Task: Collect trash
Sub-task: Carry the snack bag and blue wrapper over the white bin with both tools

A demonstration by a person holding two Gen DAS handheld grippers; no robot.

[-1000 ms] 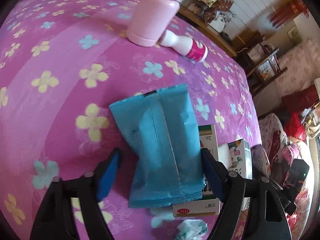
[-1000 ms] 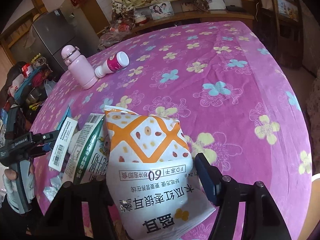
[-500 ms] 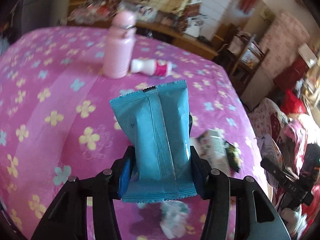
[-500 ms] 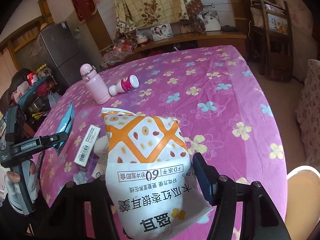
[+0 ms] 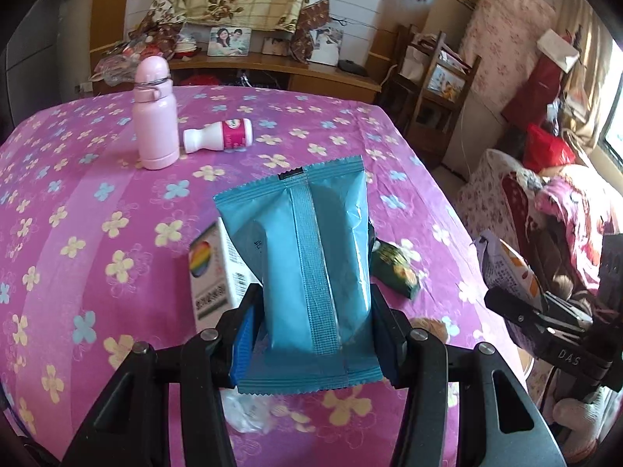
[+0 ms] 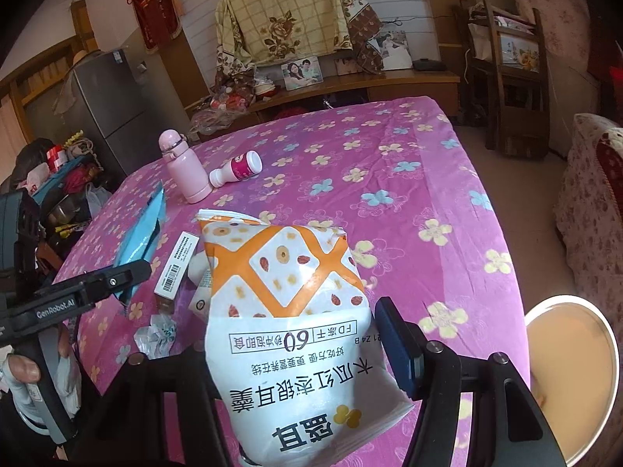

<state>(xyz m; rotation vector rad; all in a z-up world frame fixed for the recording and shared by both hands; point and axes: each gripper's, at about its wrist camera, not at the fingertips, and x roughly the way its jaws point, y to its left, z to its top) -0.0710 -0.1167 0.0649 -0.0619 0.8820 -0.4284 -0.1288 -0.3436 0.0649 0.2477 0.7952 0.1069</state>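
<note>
Item: blue wrapper (image 5: 311, 268) clamped in my left gripper (image 5: 311, 334); orange-white pouch (image 6: 296, 311) clamped in my right gripper (image 6: 296, 354), long axes forward; bin (image 6: 572, 373) lies right, nearer my right hand.

both packets (image 5: 311, 272) lifted — off table (image 5: 97, 202)

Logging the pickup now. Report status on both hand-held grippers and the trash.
Left hand-held gripper shut on blue packet. Right hand-held gripper shut on orange-white bag. Both off the table. Box, wrapper left there; nothing blocking.
</note>
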